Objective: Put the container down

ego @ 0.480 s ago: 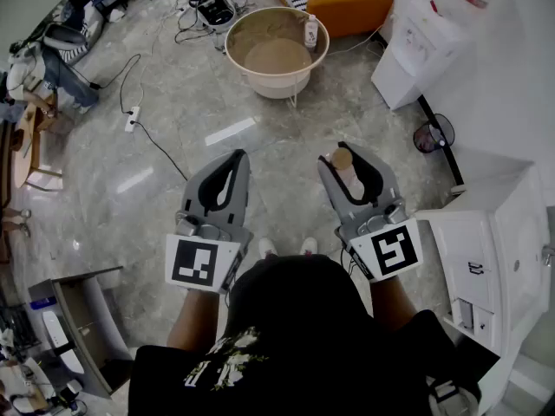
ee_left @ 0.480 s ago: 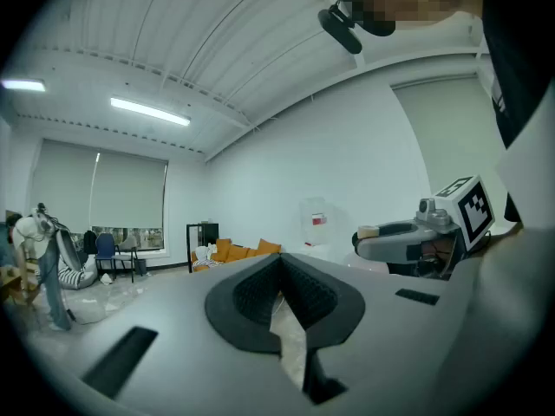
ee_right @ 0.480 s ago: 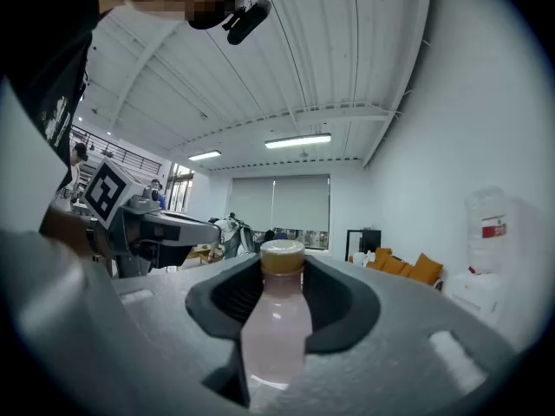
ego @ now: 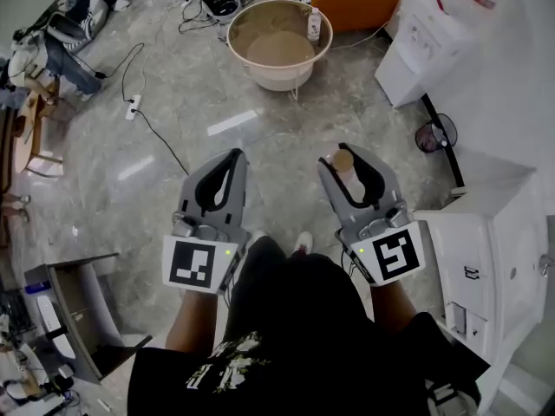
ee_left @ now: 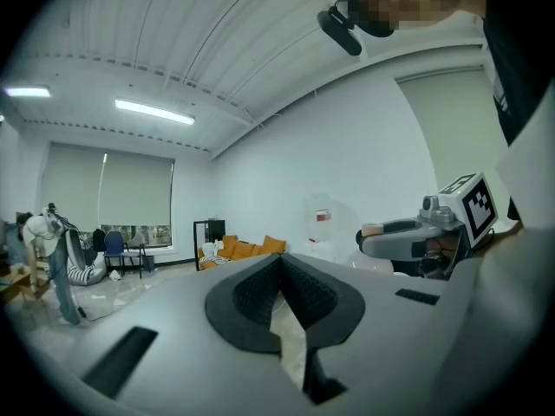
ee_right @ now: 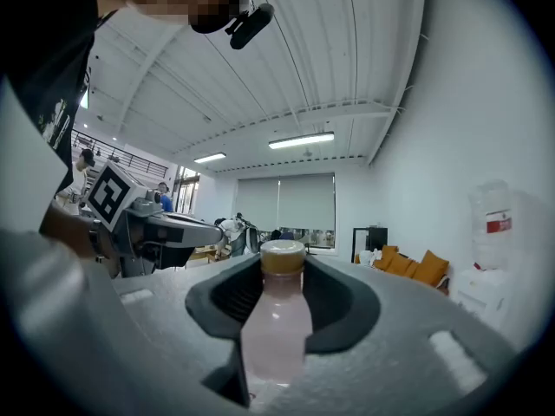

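The person stands on the grey marble floor (ego: 173, 146) with both tools held out at waist height, and very little has changed in the last half second. The low round cream bench with the raised rim (ego: 279, 78) has drifted slightly higher in the head view. The white shoe tips (ego: 300, 243) have shuffled beneath the body. Neither tool has altered its pose, so I read this as a small shift of stance and gaze, not a reach.

The right gripper (ego: 349, 165) is closed around a small clear plastic bottle of pale pinkish liquid with a tan cap (ee_right: 276, 319). The dark pads press its sides just below the shoulder, and the cap stands up between the tips. It hangs in the air, well apart from the bench and well above the floor.

The left gripper (ego: 221, 180) carries nothing. Its jaws are drawn together at the tips, with only a slot of floor showing behind them.

For the task, the putting-down has not yet begun. The bottle is held as firmly as it was a moment ago, and no surface is near it. A small white bottle (ego: 312, 24) already stands on the bench's far side. That bench looks the likely place, and the person would have to close the gap first.
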Tool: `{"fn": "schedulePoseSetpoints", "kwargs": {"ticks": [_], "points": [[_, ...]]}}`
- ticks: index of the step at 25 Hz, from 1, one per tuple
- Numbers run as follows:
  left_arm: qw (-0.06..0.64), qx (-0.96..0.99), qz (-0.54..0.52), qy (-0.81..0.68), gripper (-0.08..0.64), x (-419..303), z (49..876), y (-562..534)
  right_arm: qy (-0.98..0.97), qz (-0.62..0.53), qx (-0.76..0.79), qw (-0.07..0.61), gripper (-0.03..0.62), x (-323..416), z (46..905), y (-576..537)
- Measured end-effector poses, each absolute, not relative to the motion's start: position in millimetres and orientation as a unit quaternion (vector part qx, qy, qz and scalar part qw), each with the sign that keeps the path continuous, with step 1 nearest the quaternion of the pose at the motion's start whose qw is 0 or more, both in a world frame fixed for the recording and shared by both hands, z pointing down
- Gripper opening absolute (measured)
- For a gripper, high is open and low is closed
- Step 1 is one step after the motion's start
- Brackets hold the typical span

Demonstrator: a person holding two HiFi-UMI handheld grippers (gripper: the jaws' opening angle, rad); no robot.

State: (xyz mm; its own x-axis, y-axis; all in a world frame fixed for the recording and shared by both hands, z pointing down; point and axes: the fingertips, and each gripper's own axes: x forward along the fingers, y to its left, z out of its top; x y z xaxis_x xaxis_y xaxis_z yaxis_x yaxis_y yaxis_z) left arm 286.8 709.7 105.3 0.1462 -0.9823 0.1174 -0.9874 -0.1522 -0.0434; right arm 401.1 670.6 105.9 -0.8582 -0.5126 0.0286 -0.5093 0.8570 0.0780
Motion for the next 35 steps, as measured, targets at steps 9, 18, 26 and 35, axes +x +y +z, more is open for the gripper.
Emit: {"fn": "schedulePoseSetpoints", "kwargs": {"ticks": [9,18,26,35], "points": [[0.018,0.732,0.062,-0.678,0.012,288.1,122.6,707.0,-0.971,-0.034,0.235,0.033,0.133,408.7,125.7,668.8],[0.022,0.723,0.056,-0.688,0.012,238.4,128.5,685.8,-0.974,-0.05,0.221,0.032,0.133,361.1,124.4,646.3],[0.015,0.723,0.062,-0.688,0.012,170.8,120.3,646.9,-0.974,-0.049,0.221,0.028,0.133,296.9,120.1,607.7],[0.015,0.739,0.066,-0.67,0.012,93.8,112.7,596.4,-0.968,-0.042,0.245,0.032,0.133,222.5,115.6,561.6]]}}
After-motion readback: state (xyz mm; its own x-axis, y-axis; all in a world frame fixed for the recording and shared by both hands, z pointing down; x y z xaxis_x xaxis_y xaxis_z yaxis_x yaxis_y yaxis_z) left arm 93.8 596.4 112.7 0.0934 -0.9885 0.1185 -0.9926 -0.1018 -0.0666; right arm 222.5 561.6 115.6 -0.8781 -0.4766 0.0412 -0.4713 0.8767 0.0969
